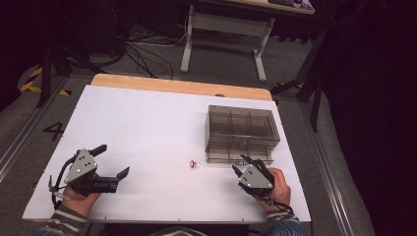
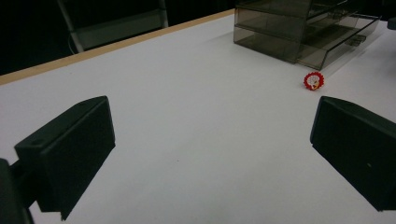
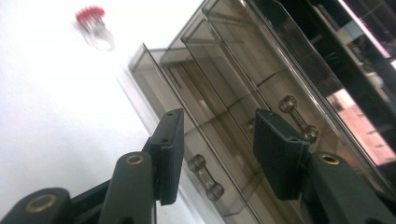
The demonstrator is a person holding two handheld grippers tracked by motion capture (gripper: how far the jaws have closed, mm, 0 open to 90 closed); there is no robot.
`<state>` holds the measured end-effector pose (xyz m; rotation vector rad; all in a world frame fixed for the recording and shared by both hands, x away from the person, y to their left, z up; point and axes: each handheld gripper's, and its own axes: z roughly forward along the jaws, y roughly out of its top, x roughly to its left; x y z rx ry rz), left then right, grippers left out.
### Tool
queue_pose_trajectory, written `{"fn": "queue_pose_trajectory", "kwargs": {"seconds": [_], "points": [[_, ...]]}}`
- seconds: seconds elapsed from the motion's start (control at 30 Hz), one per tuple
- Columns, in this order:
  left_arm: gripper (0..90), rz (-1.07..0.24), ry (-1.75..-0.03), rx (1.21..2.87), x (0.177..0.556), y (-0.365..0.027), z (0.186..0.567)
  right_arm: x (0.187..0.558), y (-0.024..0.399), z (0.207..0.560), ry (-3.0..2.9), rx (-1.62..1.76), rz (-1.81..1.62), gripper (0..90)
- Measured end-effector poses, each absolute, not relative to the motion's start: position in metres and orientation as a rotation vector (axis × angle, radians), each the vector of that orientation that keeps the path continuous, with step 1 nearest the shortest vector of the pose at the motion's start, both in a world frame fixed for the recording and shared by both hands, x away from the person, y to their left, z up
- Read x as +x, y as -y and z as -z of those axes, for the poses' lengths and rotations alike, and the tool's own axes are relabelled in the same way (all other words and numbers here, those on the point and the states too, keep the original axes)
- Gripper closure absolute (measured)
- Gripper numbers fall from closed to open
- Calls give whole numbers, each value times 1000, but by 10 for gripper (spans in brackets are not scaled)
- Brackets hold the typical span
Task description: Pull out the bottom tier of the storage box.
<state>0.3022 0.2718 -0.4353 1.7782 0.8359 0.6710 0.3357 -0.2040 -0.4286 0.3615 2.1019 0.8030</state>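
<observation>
high view: the left gripper [image 1: 114,162] rests on the white table [image 1: 147,128], jaws released and empty. the right gripper [image 1: 241,164] sits at the front of the smoky drawer box [image 1: 242,132], jaws parted, grasping nothing. the red ring [image 1: 193,164] lies just left of the box.

left gripper view: the bottom drawer [image 2: 336,44] stands pulled out, with the ring on the table near it.

right gripper view: the drawer handle [image 3: 206,176] lies beyond the open jaws.

risk: a sideways sweep could knock the ring away or shift the light box. no readable writing on the box or ring.
</observation>
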Motion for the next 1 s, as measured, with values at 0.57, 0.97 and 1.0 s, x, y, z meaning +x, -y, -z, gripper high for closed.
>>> {"fn": "queue_pose_trajectory", "kwargs": {"seconds": [0.57, 0.97, 1.0], "points": [[8, -668, -848, 1775, 303, -271, 436, 366, 213, 411, -2410, 384, -831, 516], [8, -671, -849, 1777, 303, -271, 436, 385, 211, 408, -2597, 362, -714, 498], [8, -671, -849, 1777, 303, -271, 436, 387, 211, 408, -2609, 359, -701, 499]]}}
